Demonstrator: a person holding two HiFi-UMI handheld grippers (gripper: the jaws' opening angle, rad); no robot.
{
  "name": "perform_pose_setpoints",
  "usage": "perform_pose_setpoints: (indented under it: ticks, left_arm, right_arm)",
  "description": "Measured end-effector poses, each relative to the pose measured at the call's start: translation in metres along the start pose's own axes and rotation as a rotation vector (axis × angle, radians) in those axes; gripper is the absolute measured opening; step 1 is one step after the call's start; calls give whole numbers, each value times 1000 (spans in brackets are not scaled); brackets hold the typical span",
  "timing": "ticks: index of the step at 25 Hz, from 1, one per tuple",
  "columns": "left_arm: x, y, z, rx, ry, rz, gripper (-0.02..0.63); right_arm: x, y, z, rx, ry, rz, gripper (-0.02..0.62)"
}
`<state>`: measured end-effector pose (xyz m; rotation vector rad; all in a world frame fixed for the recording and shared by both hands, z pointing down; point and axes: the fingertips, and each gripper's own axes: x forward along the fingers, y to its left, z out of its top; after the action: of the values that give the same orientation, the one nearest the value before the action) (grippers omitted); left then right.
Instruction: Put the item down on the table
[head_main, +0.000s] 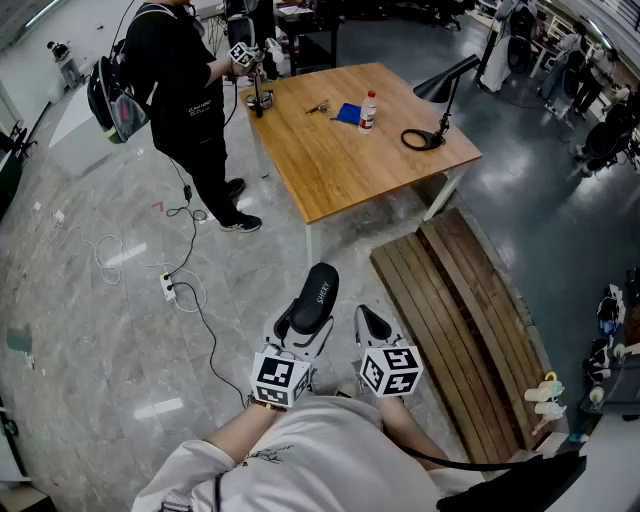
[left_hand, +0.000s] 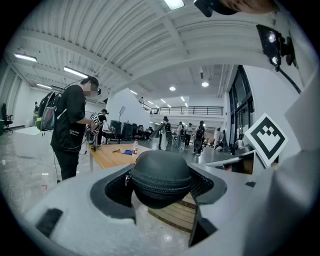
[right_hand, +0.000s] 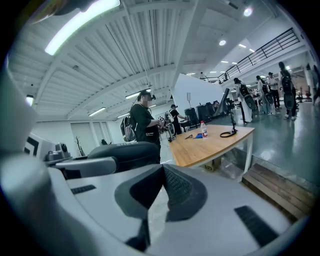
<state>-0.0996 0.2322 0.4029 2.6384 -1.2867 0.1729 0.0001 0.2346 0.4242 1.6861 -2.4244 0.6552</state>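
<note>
The left claw (head_main: 303, 330) is clenched on a black zippered case (left_hand: 161, 172). Its jaws stand wide, one ribbed pad pressed to each side of the rounded shell, and the zip seam runs across between them. The case's far end juts out past the claw's tips, and its underside hangs clear over the grey floor (head_main: 120, 300). Just to the right of it, the right claw (right_hand: 161, 192) has its jaws brought together with nothing between them. From that claw's own view the case shows as a dark hump close on its left, level with the jaws. The two claws sit side by side, near each other but apart. The worktop (head_main: 350, 150) lies well ahead of both claws and above them in the head view, so the case is nowhere near its surface. On the worktop's far part stand a bottle (head_main: 369, 110) beside a blue item (head_main: 348, 113) and, further right, a black lamp (head_main: 440, 90). A person (head_main: 185, 90) in black stands at the worktop's left corner with a backpack. Ahead and to the right of the right claw lie dark wooden boards (head_main: 460, 320) on the floor, between the claws and the worktop's near leg.
</note>
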Motion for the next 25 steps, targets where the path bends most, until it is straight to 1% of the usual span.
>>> perform_pose_setpoints:
  ticks: [10,14,21,25]
  left_arm:
    - [-11,27,-4,15,4,-17,322]
    - [-5,45,-5,-3,9,-10,322]
    - [31,65,5,-32,6,9,322]
    - [61,79,7,-28,8,37,322]
  right_arm:
    - [15,24,-7,-16,25,-16,5]
    - [31,26,-2,-38,30,-33,5]
    - [62,11,15,-42,28,-23,5]
    - [92,-11,27,-45,29,-5,5]
